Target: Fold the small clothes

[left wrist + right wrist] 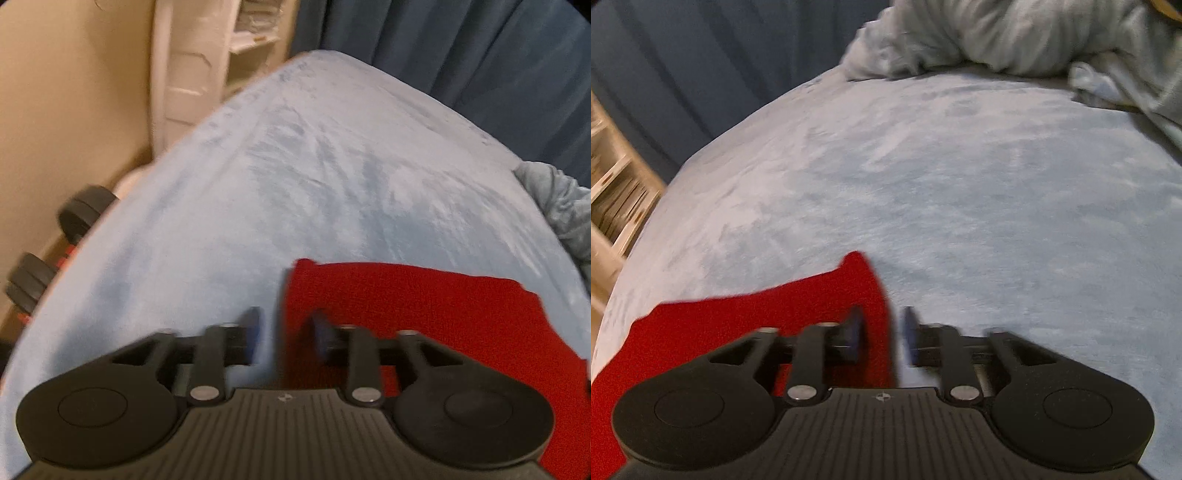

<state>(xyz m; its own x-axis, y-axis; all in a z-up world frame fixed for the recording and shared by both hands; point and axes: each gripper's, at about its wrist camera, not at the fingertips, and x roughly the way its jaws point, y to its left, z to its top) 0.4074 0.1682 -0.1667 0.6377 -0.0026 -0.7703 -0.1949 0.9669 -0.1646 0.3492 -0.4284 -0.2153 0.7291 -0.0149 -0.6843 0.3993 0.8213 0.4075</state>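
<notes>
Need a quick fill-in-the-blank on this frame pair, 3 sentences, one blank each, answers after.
1. The garment lying between the two grippers is ____ in colour.
2. The left hand-held gripper has its jaws ____, straddling the garment's left edge.
3. The garment rests on a light ____ blanket, and the right hand-held gripper straddles its other edge.

Missing words: red; open; blue
</notes>
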